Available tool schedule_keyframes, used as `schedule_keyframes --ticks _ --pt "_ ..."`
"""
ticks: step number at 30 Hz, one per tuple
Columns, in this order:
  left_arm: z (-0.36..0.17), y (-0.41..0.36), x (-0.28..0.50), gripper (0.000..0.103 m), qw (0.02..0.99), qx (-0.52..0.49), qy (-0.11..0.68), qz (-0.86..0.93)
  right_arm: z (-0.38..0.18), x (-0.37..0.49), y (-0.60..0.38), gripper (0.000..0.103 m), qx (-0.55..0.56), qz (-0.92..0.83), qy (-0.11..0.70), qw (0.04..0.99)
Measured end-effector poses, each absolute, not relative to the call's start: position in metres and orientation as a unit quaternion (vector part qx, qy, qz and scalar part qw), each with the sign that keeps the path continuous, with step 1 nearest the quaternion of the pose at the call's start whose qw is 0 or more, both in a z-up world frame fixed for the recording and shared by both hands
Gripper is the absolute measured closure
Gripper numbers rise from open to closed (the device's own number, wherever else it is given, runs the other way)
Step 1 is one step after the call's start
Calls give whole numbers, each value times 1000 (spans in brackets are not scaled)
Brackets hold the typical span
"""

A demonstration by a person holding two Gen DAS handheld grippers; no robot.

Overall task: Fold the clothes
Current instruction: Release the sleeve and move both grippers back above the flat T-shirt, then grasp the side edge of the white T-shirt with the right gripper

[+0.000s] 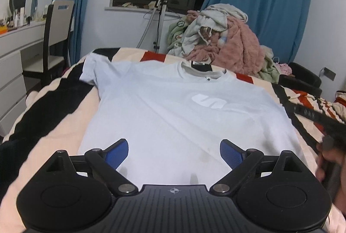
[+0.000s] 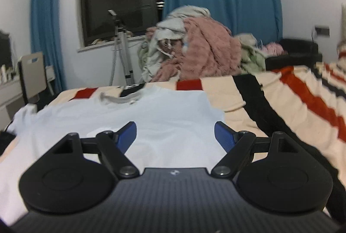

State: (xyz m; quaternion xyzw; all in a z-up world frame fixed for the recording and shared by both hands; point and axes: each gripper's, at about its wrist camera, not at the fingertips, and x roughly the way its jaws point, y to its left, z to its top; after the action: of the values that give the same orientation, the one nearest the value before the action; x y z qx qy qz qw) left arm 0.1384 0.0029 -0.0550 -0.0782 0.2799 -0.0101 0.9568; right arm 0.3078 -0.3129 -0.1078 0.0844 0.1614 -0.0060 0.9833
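A pale blue T-shirt (image 1: 173, 112) with a white logo lies flat, front up, on the striped bed, collar at the far end. My left gripper (image 1: 174, 152) is open and empty above the shirt's near hem. In the right wrist view the same T-shirt (image 2: 168, 116) lies ahead and to the left. My right gripper (image 2: 175, 135) is open and empty over the shirt's right side, near its right edge. The right gripper and the hand holding it also show blurred at the right edge of the left wrist view (image 1: 330, 142).
The bed has a cream, black and red striped blanket (image 2: 292, 99). A pile of pink, grey and green clothes (image 1: 222, 38) sits beyond the bed's far end. A tripod stand (image 1: 161, 16) stands by the window. A chair (image 1: 56, 38) and white dresser (image 1: 13, 60) are at the left.
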Motion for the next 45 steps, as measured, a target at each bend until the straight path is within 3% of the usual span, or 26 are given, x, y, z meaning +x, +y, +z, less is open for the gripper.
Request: schedule_keyframes --ticks 11,14,16,17,18,23,31,33,37,39,41,45 --pt "-86 -10 166 10 945 -76 318 -10 -154 422 -387 28 234 -47 178 955" --pt "-97 -12 175 10 941 -73 331 -6 -169 446 -388 39 252 -52 197 946" --pt "-103 -12 182 10 937 -80 340 -5 -179 458 -383 63 244 -53 219 943" --pt "-105 -13 186 10 936 -82 342 -5 -179 459 -376 82 224 -54 216 949" --pt "-107 -14 190 10 935 -85 344 -5 -176 459 -364 90 189 -56 211 957" --pt "-106 -17 193 10 946 -69 317 12 -157 449 -265 95 -78 -26 148 986" --pt "-101 -15 189 10 948 -78 307 7 -166 415 -162 96 -207 199 146 947" --pt "-99 -16 187 10 949 -79 304 3 -158 407 -154 90 -205 226 147 941" --pt "-96 -15 182 10 950 -84 300 -4 -119 413 -192 78 -69 227 148 960" --pt "-96 -14 181 10 950 -88 301 -6 -100 421 -227 53 23 198 146 969" --pt "-96 -14 179 10 949 -91 301 -8 -88 431 -275 40 118 155 143 970" --pt "-96 -14 179 10 948 -96 302 -13 -101 445 -371 39 302 71 161 937"
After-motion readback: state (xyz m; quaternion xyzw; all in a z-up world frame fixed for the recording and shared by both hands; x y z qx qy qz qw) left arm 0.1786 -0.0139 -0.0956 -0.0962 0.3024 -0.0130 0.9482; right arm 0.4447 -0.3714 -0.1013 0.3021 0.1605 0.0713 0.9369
